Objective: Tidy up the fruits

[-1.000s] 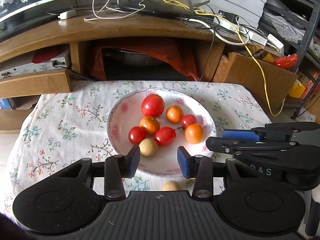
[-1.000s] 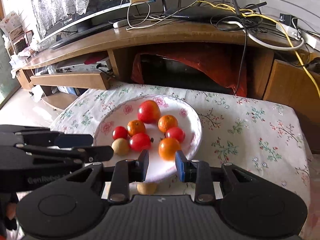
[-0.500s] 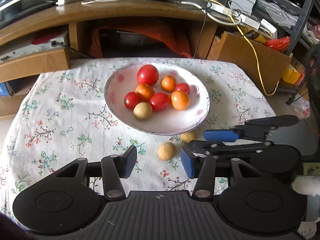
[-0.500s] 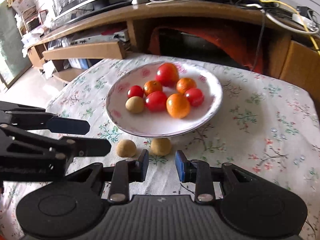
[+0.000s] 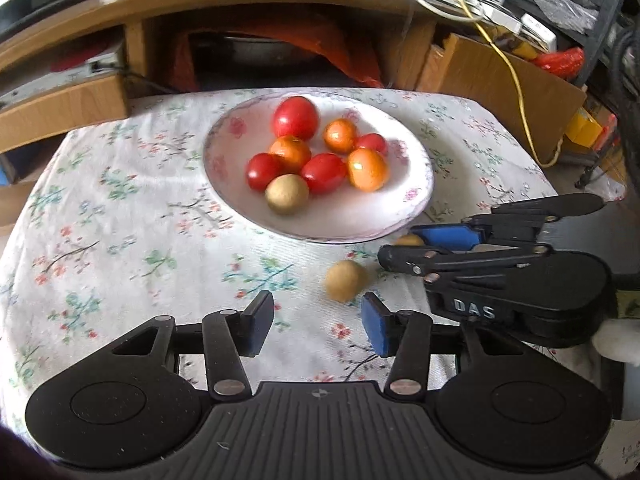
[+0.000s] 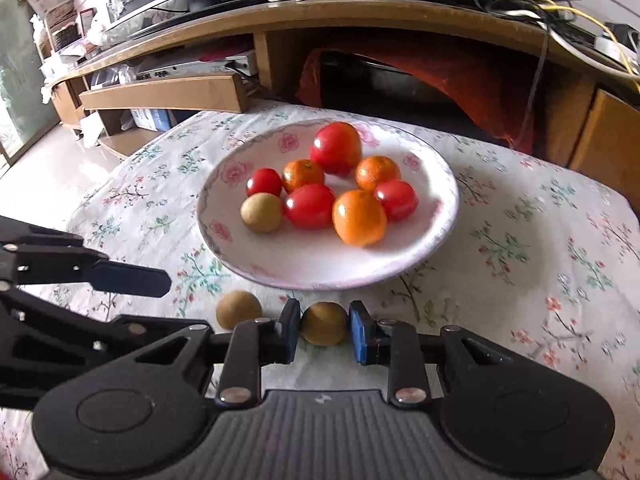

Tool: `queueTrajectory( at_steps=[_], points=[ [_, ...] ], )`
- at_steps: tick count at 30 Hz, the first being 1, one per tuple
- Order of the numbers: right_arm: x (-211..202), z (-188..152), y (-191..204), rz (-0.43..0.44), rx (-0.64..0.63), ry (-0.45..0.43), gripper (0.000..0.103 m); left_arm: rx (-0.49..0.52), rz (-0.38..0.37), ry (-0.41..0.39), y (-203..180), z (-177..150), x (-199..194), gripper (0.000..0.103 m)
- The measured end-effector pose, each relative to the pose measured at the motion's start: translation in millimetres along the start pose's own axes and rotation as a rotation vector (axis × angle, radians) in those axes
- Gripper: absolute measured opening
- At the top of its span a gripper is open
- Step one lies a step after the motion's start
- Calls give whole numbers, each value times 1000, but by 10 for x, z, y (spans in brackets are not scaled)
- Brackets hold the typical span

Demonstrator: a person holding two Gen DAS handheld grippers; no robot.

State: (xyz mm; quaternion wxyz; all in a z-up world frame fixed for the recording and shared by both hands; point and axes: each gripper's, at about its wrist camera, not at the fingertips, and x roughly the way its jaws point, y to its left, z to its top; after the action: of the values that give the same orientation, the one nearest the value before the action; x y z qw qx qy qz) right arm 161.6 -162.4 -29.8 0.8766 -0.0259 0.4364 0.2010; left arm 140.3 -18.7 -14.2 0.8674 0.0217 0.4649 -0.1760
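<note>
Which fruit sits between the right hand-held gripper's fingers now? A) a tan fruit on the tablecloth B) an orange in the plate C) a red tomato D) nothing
A: the right hand-held gripper brackets a tan fruit on the tablecloth, just in front of the plate.

My count: four tomatoes (image 6: 335,148), three oranges (image 6: 359,217), three longans (image 6: 262,213), one plate (image 6: 436,236), my two grippers (image 6: 324,336).

Bright daylight, soft — strongest from the window at far left in the right wrist view. White plate (image 6: 436,236) nearly blown out; glare spots on the tomatoes (image 6: 335,148). Slight motion blur throughout. Fisheye bends edges; corners vignette dark.
</note>
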Motion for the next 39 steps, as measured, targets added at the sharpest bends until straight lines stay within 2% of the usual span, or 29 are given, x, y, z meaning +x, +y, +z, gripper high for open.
queueTrajectory(
  at_steps=[8, 10, 14, 15, 27, 32, 39],
  points=[
    [-176, -133, -190, -17, 48, 11, 19, 67, 36, -17, -175, 49, 235, 56],
    [-191, -148, -192, -24, 43, 10, 19, 77, 49, -25, -190, 37, 244, 51],
    [-200, -156, -168, -27, 38, 9, 19, 93, 57, -28, -230, -4, 214, 34],
    [-208, -160, -157, -30, 36, 8, 19, 95, 54, -25, -236, -18, 202, 33],
    [-495, -418, 3, -62, 30, 22, 19, 110, 37, 15, -294, -296, -80, 33],
    [-547, -594, 140, -92, -31, 30, 19, 134, 49, 23, -389, -494, -170, 33],
    [-587, -656, 135, -97, -35, 35, 20, 131, 46, 17, -417, -530, -186, 38]
  ],
)
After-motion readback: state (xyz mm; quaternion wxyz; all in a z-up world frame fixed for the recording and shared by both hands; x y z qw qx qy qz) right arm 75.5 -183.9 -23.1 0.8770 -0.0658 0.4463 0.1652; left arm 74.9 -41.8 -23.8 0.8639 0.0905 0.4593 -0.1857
